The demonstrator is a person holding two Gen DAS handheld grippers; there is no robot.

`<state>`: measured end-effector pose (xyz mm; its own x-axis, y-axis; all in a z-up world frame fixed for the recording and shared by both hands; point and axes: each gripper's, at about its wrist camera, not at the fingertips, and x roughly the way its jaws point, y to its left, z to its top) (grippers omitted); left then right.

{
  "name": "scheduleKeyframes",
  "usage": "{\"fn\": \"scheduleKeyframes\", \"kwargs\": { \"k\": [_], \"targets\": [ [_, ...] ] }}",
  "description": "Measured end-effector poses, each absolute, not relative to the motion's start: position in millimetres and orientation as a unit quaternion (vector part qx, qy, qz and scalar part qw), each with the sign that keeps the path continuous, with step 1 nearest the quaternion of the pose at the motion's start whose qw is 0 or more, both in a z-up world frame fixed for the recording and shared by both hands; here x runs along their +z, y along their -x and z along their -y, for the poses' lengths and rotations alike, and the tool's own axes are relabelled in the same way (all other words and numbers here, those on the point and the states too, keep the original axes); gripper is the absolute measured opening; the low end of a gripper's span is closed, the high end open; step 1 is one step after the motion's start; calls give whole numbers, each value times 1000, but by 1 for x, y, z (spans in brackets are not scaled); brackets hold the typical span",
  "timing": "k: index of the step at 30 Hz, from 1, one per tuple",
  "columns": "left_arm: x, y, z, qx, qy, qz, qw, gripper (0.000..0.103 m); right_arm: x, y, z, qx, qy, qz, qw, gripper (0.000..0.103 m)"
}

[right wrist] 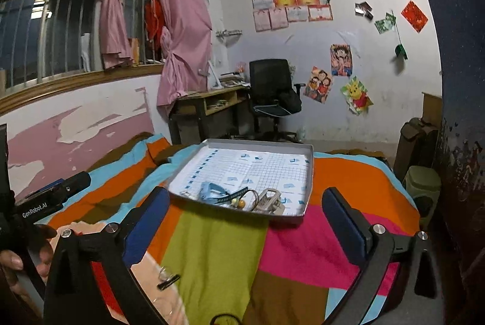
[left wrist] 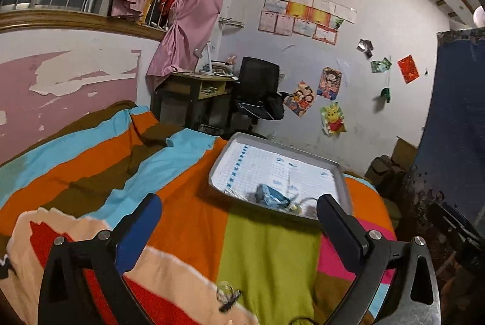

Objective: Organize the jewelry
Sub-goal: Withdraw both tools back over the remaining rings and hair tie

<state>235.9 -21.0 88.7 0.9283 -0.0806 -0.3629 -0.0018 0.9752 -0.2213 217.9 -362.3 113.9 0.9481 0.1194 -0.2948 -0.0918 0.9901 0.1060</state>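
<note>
A shallow grey tray, lined with blue-grid paper, lies on the striped bed cover. At its near edge sit a light-blue band, a bead piece and a silvery clasp-like item. A small clear ring with a dark clip lies loose on the cover, close below both grippers. My left gripper stands open and empty before the tray. My right gripper is open too, nothing between its fingers.
The bed's colourful cover fills the foreground. A hand holding the other gripper's black body shows at the left of the right wrist view. Beyond the bed stand a desk, a black office chair and a green stool.
</note>
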Motion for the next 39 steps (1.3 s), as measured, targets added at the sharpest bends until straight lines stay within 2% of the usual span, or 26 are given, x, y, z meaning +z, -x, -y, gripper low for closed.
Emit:
{"fn": "scheduleKeyframes", "kwargs": {
  "k": [11, 21, 30, 39],
  "targets": [
    [90, -147, 25, -31, 79, -171, 982, 103, 122, -128, 356, 69, -31, -137, 988, 100],
    [77, -90, 23, -45, 56, -170, 983, 103, 100, -59, 349, 64, -33, -142, 987, 100],
    [48, -52, 18, -49, 49, -180, 981, 103, 62, -26, 345, 61, -47, -164, 983, 100],
    [23, -59, 16, -50, 46, -217, 974, 103, 35, -34, 346, 57, -66, -197, 977, 100]
  ]
}}
